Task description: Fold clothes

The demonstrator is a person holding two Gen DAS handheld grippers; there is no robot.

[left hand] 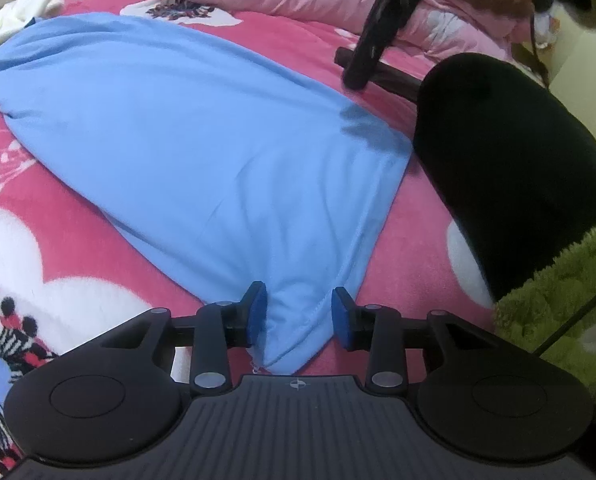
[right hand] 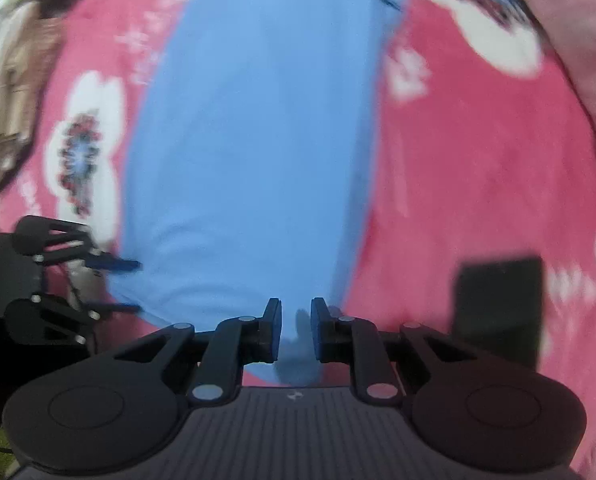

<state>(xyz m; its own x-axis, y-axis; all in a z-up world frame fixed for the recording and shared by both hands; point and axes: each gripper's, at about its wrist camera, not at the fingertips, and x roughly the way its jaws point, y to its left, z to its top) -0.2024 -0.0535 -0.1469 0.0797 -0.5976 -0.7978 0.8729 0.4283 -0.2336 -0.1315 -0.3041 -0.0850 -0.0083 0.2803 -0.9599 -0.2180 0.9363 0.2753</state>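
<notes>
Blue garment (left hand: 201,136) straddled at two corners on the pink blanket (left hand: 77,232).
A corner lies loosely between each parted pair, left gripper (left hand: 298,316) and right gripper (right hand: 295,330); neither clamps, so slipping is likely when lifted.

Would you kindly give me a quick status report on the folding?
Left gripper open around shirt corner. Right gripper open, cloth between fingers. Shirt flat on blanket. Nothing in the way.

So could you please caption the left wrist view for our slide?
Left gripper open around a corner of the blue garment on the floral blanket.
</notes>
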